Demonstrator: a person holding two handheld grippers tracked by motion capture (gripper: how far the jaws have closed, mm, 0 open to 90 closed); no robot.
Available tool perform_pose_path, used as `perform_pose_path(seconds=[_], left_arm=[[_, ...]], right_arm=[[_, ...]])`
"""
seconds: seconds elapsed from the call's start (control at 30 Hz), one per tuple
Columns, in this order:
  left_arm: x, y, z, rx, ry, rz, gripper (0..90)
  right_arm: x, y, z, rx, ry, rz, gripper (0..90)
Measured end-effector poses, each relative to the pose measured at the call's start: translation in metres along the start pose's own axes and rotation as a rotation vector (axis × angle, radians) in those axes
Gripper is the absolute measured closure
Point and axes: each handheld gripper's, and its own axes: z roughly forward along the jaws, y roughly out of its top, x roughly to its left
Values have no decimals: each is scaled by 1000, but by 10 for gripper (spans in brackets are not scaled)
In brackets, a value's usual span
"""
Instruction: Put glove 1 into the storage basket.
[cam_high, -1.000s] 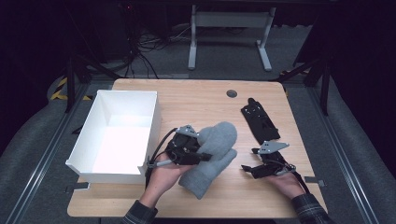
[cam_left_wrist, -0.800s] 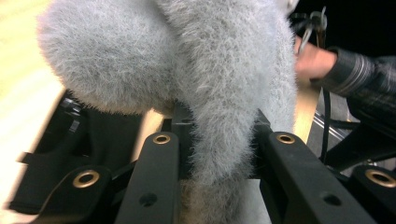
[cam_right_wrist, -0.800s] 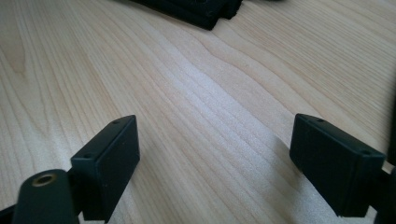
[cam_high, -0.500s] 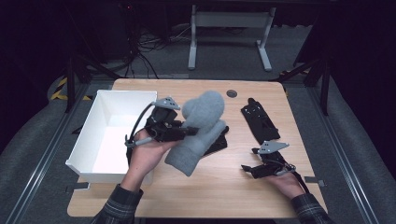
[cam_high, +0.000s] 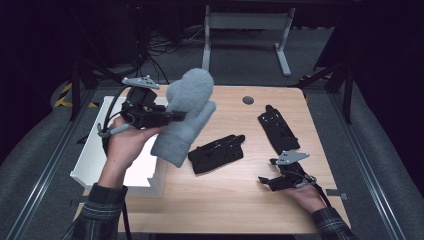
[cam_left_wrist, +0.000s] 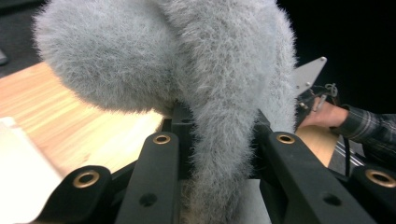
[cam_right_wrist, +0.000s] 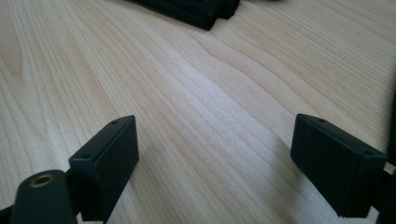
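A light wooden desk (cam_high: 225, 200) is standing in a dark room, its pale grain catching the light from above while everything around it is fading into shadow. A small round dark grommet (cam_high: 248, 100) is sitting near the desk's far edge. Grey carpet (cam_high: 380, 165) is covering the floor on both sides, with metal rails (cam_high: 45, 165) running along it. Beyond the far edge, the white legs of another desk frame (cam_high: 245, 30) are standing on the floor, and black cables (cam_high: 160, 55) are lying tangled beside them. Yellow-and-black hazard tape (cam_high: 65, 95) is showing off the far left corner.
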Motion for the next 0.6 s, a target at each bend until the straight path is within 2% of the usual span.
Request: perform_pose_path(seconds=[0.2,0.4,0.6], left_arm=[[20,-9,-30,-10,69,-39,745],[38,-25,-51,-13,111,-92,745],[61,-49,-53,17,153,-166,745]], right_arm=[[0,0,0,0,-1,1,156],[0,0,0,1,-4,3,154],[0,0,1,0,-7,4,153]])
